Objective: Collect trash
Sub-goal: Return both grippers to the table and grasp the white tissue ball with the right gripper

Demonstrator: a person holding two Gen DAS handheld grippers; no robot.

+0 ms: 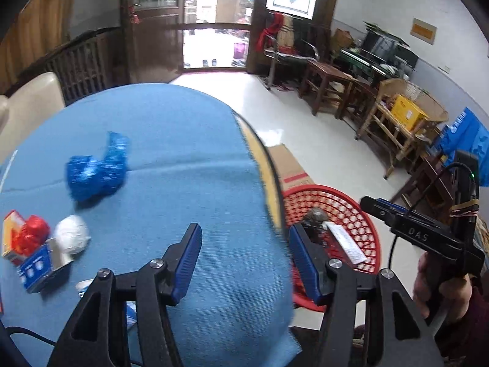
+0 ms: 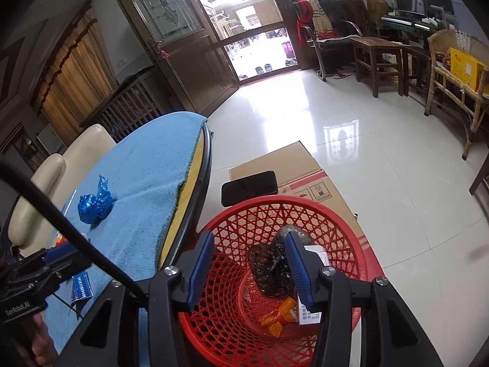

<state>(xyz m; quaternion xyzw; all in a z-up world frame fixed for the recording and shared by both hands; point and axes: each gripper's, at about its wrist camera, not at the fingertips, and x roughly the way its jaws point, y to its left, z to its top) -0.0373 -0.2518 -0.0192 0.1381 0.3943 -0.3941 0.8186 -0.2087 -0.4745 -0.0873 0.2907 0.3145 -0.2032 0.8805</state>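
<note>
The left gripper hangs half open and empty over the blue table; a crumpled blue bag lies far left of it. The right gripper, partly open and empty, hovers over the red basket holding a dark crumpled wrapper.

I am in the front room of a home. A wooden door with a leaded glass pane stands open onto a bright yard, with shoes left at the threshold. Pale glossy floor tiles reflect the daylight. Wooden stools, a rattan chair, a cream padded chair and gold curtains line the walls.
</note>
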